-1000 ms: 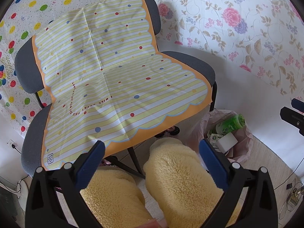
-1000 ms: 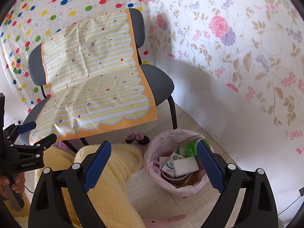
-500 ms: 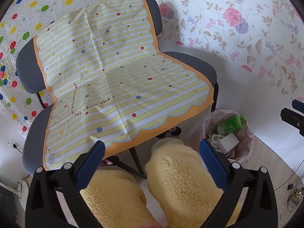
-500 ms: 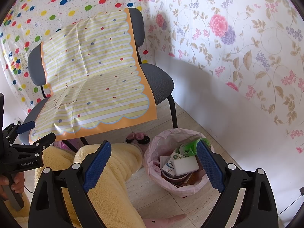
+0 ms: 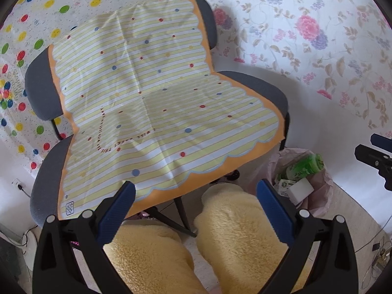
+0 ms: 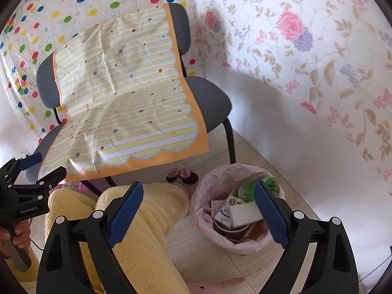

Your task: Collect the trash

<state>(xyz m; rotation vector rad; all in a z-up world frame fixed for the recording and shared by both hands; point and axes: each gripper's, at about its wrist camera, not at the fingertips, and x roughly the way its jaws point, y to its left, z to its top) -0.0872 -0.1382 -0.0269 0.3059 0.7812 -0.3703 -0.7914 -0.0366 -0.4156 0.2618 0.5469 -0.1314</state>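
Observation:
A small bin with a pink liner [image 6: 208, 196] [image 5: 321, 196] stands on the floor right of the chair. Inside lie a green bottle [image 6: 247, 188] [image 5: 306, 166], a white block [image 6: 246, 216] [image 5: 300, 188] and paper cartons [image 6: 224, 216]. My right gripper [image 6: 198, 212] hangs open above the bin's left side, nothing between its blue pads. My left gripper [image 5: 196, 208] is open and empty too, in front of the chair seat above the person's knees. The left gripper also shows at the left edge of the right wrist view [image 6: 36, 166], and the right gripper at the right edge of the left wrist view [image 5: 374, 156].
A grey chair [image 5: 41, 90] [image 6: 213, 103] draped with a striped yellow dotted sheet [image 5: 152, 103] [image 6: 122, 98] stands against patterned walls. The person's fuzzy yellow trouser legs [image 5: 232, 223] [image 6: 149, 220] and pink slippers [image 6: 215, 285] fill the foreground. Dark slippers [image 6: 182, 175] lie under the chair. Cables [image 5: 377, 252] lie at far right.
Both views have shifted only slightly; the chair sits a little lower in the left wrist view. Both grippers stay open and empty.

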